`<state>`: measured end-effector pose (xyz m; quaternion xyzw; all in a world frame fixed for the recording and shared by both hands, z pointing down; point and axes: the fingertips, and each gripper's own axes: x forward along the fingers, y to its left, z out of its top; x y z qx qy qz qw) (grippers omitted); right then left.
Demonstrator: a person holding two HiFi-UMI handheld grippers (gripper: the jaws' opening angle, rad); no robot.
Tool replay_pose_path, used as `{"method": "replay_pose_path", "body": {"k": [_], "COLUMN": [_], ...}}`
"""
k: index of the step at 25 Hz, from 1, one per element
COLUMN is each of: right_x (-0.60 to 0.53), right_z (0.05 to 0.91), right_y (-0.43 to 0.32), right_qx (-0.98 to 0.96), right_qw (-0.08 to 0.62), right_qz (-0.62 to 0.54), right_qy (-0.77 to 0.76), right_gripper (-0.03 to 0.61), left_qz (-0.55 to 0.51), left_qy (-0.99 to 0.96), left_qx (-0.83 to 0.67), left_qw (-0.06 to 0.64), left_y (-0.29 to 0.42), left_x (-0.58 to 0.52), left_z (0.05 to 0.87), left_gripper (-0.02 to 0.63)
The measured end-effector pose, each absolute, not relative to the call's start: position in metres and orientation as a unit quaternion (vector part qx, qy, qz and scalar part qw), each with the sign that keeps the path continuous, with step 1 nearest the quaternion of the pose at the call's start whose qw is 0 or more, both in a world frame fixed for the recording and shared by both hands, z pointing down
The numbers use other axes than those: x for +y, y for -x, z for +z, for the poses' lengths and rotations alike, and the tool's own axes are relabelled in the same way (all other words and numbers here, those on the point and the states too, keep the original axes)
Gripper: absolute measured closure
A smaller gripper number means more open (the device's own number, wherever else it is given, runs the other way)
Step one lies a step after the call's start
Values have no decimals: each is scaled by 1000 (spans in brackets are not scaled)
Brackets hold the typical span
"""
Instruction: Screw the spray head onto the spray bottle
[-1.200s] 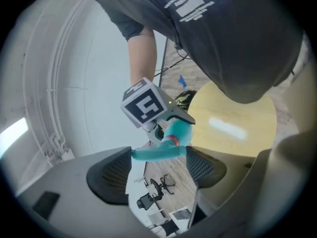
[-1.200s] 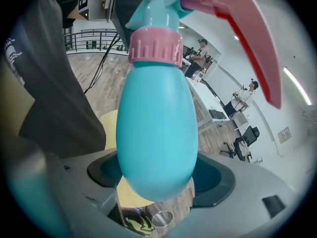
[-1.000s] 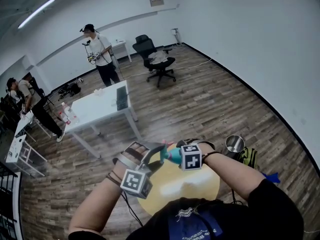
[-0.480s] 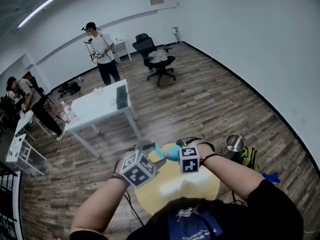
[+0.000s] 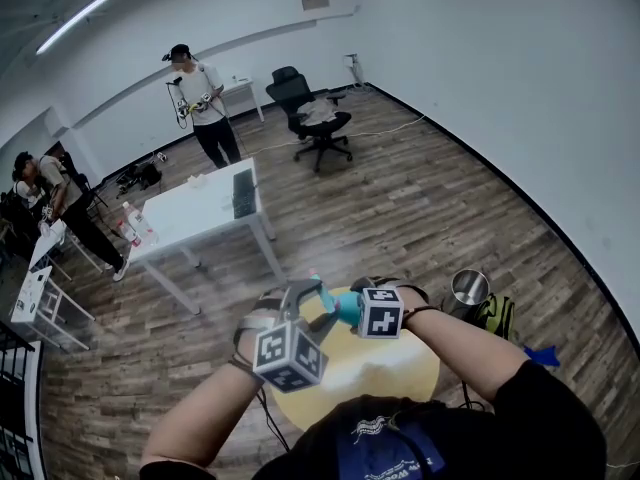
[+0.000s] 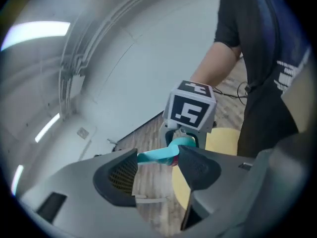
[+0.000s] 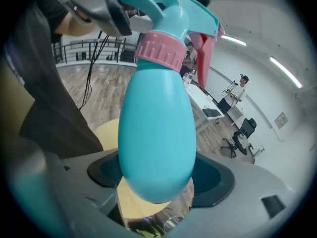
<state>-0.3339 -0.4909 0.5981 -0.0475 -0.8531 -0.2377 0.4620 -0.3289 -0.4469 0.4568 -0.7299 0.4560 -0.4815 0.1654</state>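
Spray bottle (image 7: 156, 133): held up above the yellow round table (image 5: 400, 368), with its body clamped between the jaws of my right gripper (image 7: 158, 176). Spray head (image 7: 171, 11) sits on the neck in line with the bottle. Pink collar (image 7: 158, 51) is down against the shoulder, no gap that I can see. My left gripper (image 6: 157, 170) has just been closing its jaws. The head lies between them, and both pads appear to touch it. Judgement: threading well on; final tightening turns likely remain. Tightness unverified.

The teal egg-shaped plastic spray bottle (image 7: 156, 138) sits clamped in the right gripper (image 7: 157, 178). A teal spray head (image 7: 171, 14) with pink ribbed collar and trigger sits on its neck.
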Motion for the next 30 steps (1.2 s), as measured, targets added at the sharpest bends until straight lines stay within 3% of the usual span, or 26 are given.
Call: {"method": "replay_pose_path", "body": {"k": [6, 8, 13, 26, 30], "right_x": [-475, -477, -479, -490, -495], "right_z": [588, 586, 581, 556, 550], "right_y": [335, 335, 340, 347, 352], "right_qx": [-886, -890, -894, -920, -927], "right_qw": [418, 411, 402, 359, 346], "right_qz": [-183, -183, -185, -150, -144], "right_qy": [81, 77, 70, 41, 19], "right_gripper": [160, 160, 160, 163, 163], "left_qz": [-478, -472, -448, -247, -152], "left_qy": [712, 718, 736, 781, 798], "left_qx": [426, 420, 422, 544, 577], "left_qw": [288, 293, 282, 180, 85], "left_y": [325, 325, 324, 328, 334], "left_x": [-435, -432, -431, -424, -436], "left_z": [447, 450, 446, 410, 433], "left_gripper": [343, 297, 256, 244, 255]}}
